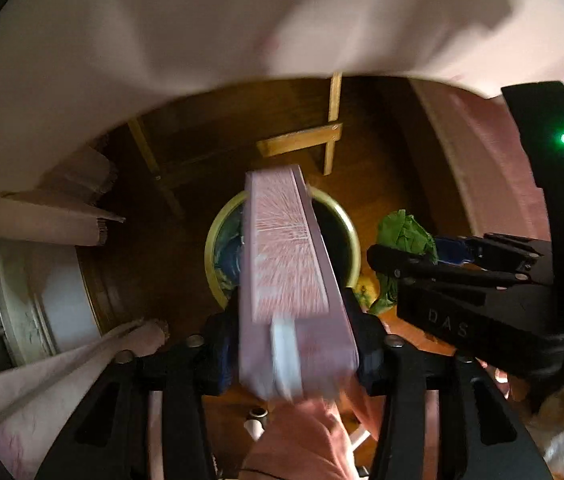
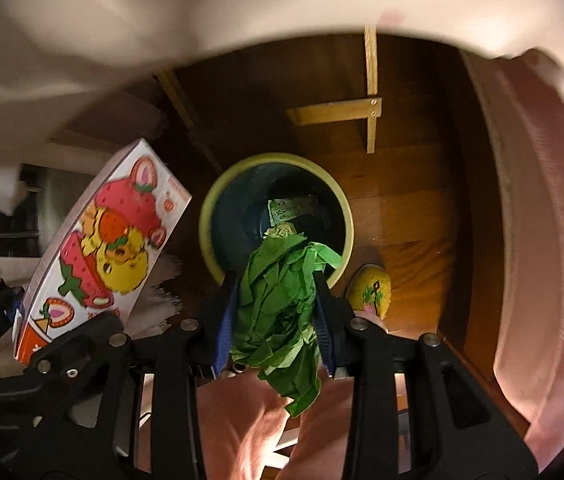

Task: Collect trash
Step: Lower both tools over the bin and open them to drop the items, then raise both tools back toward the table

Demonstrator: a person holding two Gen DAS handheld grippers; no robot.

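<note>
R claw [image 2: 276, 316] pinching green paper wad [image 2: 278, 312], bin [image 2: 210, 216] just ahead/below; soft, light, loose strips may snag; grip mid-bulk. L claw [image 1: 294, 344] clamped on flat carton [image 1: 290, 264] near its end; stiff, light, over bin.

Raised letters "D A S" read on the black body of the right gripper [image 1: 416, 258], lower right of the left wrist view; anything after the S cut off by the housing edge. Red print on the upper right corner of the strawberry box [image 2: 98, 248], left of the right wrist view, too small and blurred to read; same for the red characters near its lower edge. Dark printed lines on a pale paper slip [image 2: 292, 208] inside the bin [image 2: 208, 216], centre of that view, not legible. Pink patterned side of the box [image 1: 290, 256] in the left wrist view without readable words.
</note>
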